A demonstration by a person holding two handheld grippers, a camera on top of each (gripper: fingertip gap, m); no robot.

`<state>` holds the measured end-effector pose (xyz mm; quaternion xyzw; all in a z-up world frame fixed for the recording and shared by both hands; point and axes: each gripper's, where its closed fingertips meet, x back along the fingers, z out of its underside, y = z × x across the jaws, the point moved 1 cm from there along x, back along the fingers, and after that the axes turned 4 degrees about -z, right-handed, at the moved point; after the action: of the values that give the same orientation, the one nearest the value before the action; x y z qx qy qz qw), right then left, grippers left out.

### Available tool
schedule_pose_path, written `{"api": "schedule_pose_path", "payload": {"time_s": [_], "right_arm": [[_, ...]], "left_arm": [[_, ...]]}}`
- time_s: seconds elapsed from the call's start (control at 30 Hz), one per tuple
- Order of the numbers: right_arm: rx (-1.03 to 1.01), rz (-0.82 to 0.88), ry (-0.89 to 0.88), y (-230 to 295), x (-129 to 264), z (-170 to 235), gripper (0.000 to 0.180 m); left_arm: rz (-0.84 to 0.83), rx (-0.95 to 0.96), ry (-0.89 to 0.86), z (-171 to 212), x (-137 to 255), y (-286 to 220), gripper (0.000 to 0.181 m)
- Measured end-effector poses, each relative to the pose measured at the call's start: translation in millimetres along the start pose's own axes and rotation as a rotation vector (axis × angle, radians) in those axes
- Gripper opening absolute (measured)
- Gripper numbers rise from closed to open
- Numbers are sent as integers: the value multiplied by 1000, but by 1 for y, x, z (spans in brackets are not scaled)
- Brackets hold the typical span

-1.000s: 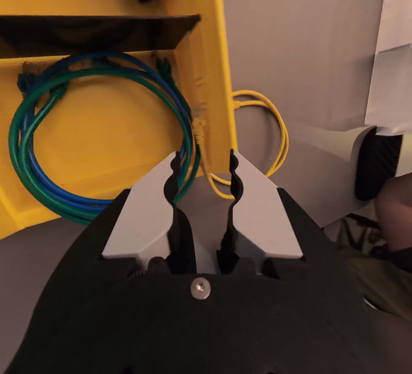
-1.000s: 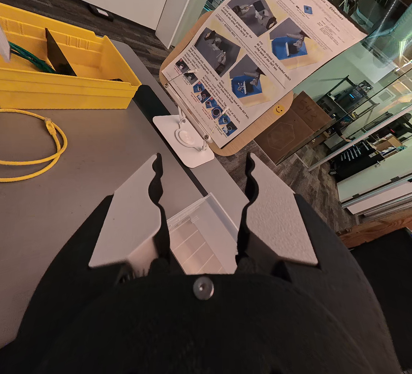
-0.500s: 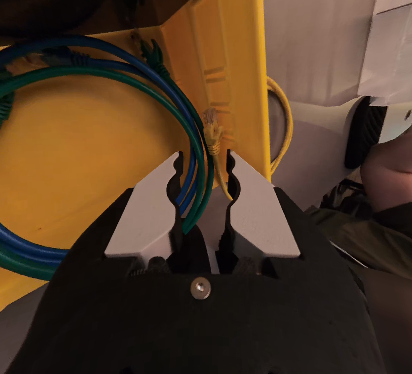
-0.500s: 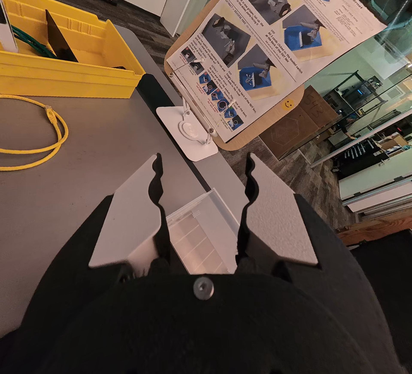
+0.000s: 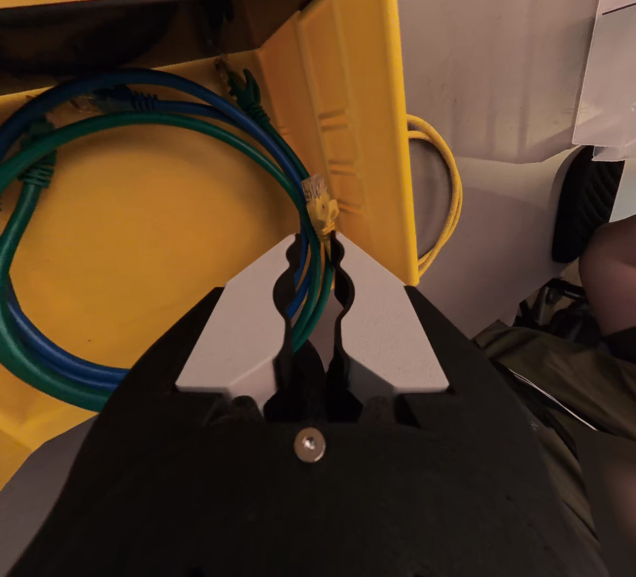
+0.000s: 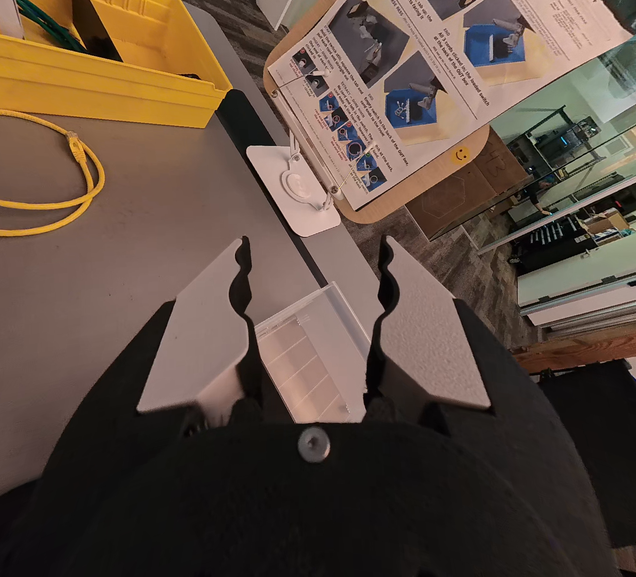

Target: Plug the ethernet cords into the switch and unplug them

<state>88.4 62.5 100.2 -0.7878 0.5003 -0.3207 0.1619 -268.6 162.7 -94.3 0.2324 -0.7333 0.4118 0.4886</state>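
My left gripper [image 5: 318, 240] hovers over the yellow bin [image 5: 378, 113]. Its jaws are drawn in to a narrow gap around the yellow cord just behind its plug [image 5: 318, 195], which sticks out past the fingertips. The cord's loop [image 5: 451, 188] lies outside the bin wall. It also shows on the table in the right wrist view [image 6: 93, 182], with its other plug [image 6: 75, 145]. A blue cord [image 5: 155, 78] and a green cord [image 5: 137, 120] lie coiled in the bin. My right gripper [image 6: 315, 244] is shut on the white switch [image 6: 309, 354], held at the table's edge.
A black divider [image 5: 155, 3] splits the bin [image 6: 103, 92]. An instruction sheet [image 6: 430, 61] stands on a white stand [image 6: 296, 188] at the grey table's edge [image 6: 275, 182], with floor beyond. A person's arm [image 5: 612, 271] is at the right. Spacing between my two grippers at the tips: around 40 centimetres.
My left gripper has moved in over the bin and its jaws have narrowed around the yellow cord. The plug kept its place ahead of the fingertips. The right gripper drifted slightly with the switch.
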Motion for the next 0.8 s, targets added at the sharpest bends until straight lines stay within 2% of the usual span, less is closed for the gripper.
{"api": "schedule_pose_path", "payload": {"time_s": [0.07,0.17,0.23,0.3,0.6,0.8], "right_arm": [[1,-2,1,0,0,0,75],[7,-6,7,1,0,1,75],[10,-7,16,1,-1,3,75],[16,-9,32,2,-2,6,75],[34,-14,39,3,0,7,75],[35,-13,47,2,1,9,74]], "left_arm": [[-25,-5,-9,1,4,1,2],[-10,-28,-17,2,8,-8,2],[12,-39,-8,2,5,-15,27],[-25,-27,14,1,1,-9,35],[-75,-51,114,6,-17,0,30],[-91,-21,65,2,-7,2,19]]}}
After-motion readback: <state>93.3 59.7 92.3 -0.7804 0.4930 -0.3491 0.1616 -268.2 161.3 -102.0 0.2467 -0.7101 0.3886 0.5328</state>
